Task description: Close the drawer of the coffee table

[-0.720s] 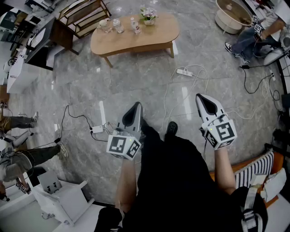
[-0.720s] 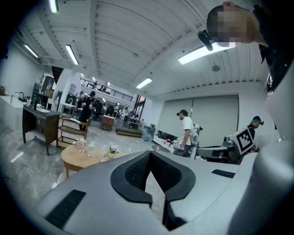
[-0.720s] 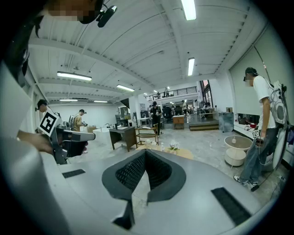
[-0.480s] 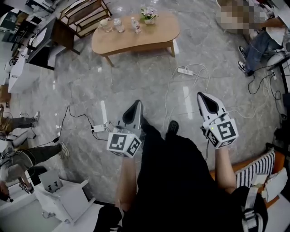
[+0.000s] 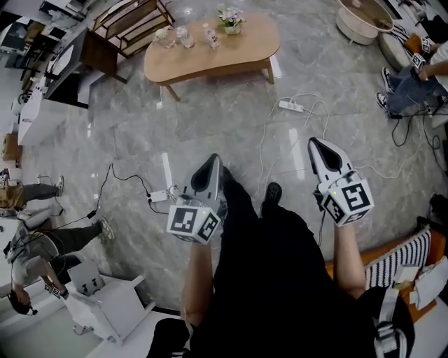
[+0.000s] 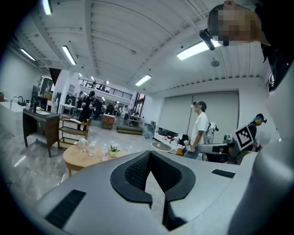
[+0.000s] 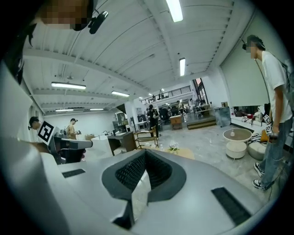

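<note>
While the person stands on the grey marble floor (image 5: 210, 119), the left tool (image 5: 213, 161) and the right tool (image 5: 315, 143) are held out in front of the body, well apart from each other and tipped slightly downward. Each tool has its two black pads pressed together at the tips and pinches nothing; only a sliver of floor shows through the gap behind the tips. Well ahead of both tools, more in line with the left one, stands the coffee table. Its oval wooden tabletop (image 5: 238, 52) carries drinking glasses (image 5: 185, 38), a small bottle (image 5: 210, 36) and a pot of flowers (image 5: 231, 19) along its far edge. Neither tool touches it. Its drawer cannot be made out in any view, so I cannot tell whether it is open or shut. Between the right tool and the tabletop a white power strip (image 5: 292, 106) lies on the floor among looping white cables. Just to the left of the left tool lies a white adapter (image 5: 157, 196) with a black cable. A seated person (image 5: 413, 77) is far off to the right of the right tool.
</note>
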### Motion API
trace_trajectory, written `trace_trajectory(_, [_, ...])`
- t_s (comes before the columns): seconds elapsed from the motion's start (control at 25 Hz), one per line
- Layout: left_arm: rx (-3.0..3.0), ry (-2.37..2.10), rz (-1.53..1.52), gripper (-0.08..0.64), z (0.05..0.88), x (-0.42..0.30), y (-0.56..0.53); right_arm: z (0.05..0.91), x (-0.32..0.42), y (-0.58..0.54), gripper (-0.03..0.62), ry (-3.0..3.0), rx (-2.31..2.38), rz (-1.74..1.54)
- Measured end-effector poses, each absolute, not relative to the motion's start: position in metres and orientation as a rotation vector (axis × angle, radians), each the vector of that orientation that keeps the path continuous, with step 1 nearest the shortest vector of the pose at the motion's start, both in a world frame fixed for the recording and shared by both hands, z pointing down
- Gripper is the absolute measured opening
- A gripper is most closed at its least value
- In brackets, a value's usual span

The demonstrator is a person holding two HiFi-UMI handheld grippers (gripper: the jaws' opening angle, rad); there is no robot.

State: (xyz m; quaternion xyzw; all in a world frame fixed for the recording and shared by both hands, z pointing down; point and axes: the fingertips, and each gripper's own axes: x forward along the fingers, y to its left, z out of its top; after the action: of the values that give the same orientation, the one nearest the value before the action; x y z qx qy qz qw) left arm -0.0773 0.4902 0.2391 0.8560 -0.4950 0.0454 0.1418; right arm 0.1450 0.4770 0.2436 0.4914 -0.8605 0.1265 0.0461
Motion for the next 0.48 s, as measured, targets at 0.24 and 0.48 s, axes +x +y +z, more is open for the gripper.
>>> trace_trajectory(0.24, [2.446, -1.438, 0.135, 0.014, 0.246, -0.092, 0.477, 0.247, 0.139, 0.466, 0.011, -2.611, 1.519, 0.391])
trace_trajectory(0.48, [2.461, -1.389, 0.111, 0.014, 0.254, -0.104, 0.440, 0.253, 0.125, 0.442, 0.011, -2.566, 1.526, 0.389])
